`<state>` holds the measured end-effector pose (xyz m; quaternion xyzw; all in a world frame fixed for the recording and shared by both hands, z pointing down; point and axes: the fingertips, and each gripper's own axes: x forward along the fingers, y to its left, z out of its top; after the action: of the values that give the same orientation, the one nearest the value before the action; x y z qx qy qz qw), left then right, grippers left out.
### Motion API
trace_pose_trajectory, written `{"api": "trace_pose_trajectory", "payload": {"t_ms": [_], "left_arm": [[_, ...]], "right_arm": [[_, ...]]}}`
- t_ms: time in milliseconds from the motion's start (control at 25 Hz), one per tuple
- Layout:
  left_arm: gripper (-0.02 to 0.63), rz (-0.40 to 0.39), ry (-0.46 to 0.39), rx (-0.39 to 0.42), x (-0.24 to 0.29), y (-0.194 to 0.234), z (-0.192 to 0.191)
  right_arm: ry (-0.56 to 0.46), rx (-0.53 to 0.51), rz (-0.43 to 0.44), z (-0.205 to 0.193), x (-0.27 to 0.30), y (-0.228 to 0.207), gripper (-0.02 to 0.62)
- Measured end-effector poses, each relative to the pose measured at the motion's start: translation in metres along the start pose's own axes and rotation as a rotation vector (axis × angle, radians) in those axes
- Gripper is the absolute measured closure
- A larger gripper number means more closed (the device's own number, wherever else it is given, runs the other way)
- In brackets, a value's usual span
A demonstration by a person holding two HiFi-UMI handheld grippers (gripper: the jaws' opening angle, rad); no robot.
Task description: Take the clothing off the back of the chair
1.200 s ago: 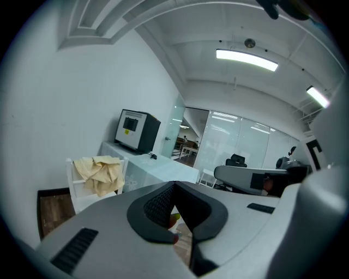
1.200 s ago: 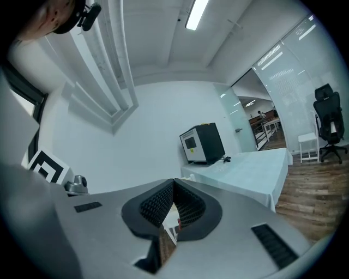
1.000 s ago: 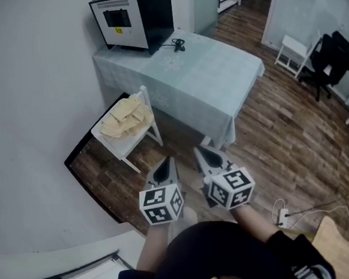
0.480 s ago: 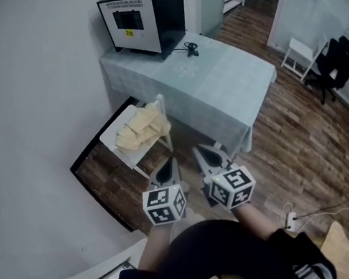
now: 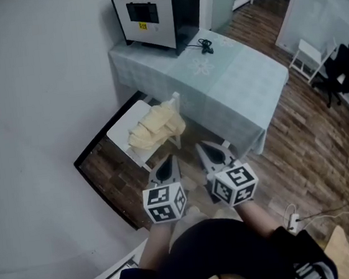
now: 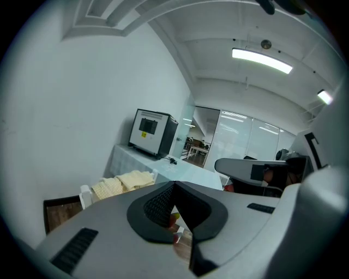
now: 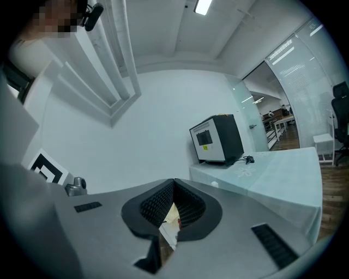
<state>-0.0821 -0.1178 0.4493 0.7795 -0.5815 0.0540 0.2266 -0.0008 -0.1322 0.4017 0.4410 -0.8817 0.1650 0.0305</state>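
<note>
Above wood floor [image 5: 298, 128], cream clothing [image 5: 154, 127] draped over chair [image 5: 123, 126] at eleven o'clock from left gripper [image 5: 166, 163] and right gripper [image 5: 207, 152], both closed empty; might snag, tipping chair, if yanked.

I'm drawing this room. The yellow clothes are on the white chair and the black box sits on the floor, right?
Not the floor. The head view shows the black box on the table; the yellow clothes are on the white chair.

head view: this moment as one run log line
pale yellow clothing: on white chair, untouched | left gripper: shut, empty | right gripper: shut, empty
</note>
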Motion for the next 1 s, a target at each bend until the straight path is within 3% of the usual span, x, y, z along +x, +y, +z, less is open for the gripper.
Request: {"api": "trace_pose_trajectory", "payload": {"t_ms": [440,1000], "left_arm": [[0.611,0.094,-0.005,-0.027,0.008,0.043,-0.004],[0.611,0.284,-0.036,-0.103,0.049,0.102,0.0]], "right_arm": [[0.03,-0.038,0.067,-0.007,0.039,-0.001,0.583],[0.115,-0.125,0.215,-0.013,0.126,-0.02,0.583]]}}
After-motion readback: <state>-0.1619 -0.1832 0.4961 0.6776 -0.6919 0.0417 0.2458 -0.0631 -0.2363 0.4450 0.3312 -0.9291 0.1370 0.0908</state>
